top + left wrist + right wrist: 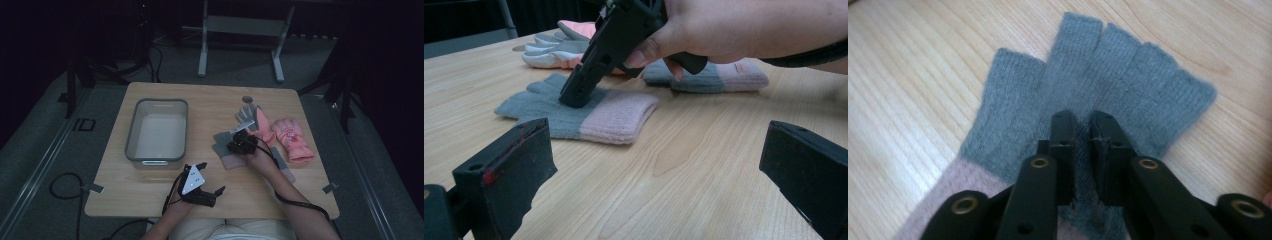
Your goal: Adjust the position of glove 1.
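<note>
A grey fingerless knit glove (1108,75) with a pink cuff lies flat on the wooden table (210,105), right of centre. My right gripper (1083,122) points down onto its palm, shut on a pinched fold of the grey knit. From the left gripper view, that gripper (576,95) stands tilted on the glove (539,107), with a hand wrapped around its body. My left gripper (211,177) rests near the table's front edge. Its fingers (504,185) stand wide apart with nothing between them.
A grey plastic bin (131,135) stands at the left of the table. A second grey and pink knit glove (709,77) lies behind the right hand. Two pink ski gloves (292,137) lie at the right, one palm up (250,119). A small round disc (247,99) sits near the far edge.
</note>
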The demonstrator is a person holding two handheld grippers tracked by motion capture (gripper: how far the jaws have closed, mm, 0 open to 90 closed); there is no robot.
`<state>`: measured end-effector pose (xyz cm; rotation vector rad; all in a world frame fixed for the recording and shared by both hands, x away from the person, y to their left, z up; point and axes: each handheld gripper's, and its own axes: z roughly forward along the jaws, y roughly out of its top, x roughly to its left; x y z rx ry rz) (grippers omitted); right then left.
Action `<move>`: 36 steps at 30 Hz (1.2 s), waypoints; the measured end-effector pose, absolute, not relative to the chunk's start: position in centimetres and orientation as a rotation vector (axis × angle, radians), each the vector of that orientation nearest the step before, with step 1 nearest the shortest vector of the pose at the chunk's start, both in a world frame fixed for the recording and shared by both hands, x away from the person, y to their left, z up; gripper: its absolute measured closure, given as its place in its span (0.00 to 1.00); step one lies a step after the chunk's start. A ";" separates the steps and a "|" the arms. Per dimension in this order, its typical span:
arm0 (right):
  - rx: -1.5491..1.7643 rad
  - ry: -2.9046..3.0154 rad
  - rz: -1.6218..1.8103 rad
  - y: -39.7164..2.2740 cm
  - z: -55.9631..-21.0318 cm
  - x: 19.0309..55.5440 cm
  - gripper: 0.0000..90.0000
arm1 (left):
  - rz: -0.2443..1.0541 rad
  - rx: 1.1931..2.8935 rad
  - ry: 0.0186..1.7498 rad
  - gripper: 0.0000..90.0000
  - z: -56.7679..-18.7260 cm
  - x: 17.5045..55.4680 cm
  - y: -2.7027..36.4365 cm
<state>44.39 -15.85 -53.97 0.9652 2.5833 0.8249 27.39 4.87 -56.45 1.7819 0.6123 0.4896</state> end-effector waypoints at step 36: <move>1.425 2.297 0.899 -14.3 -54.3 36.1 0.91 | 0.505 1.780 0.606 0.00 -56.5 27.3 4.8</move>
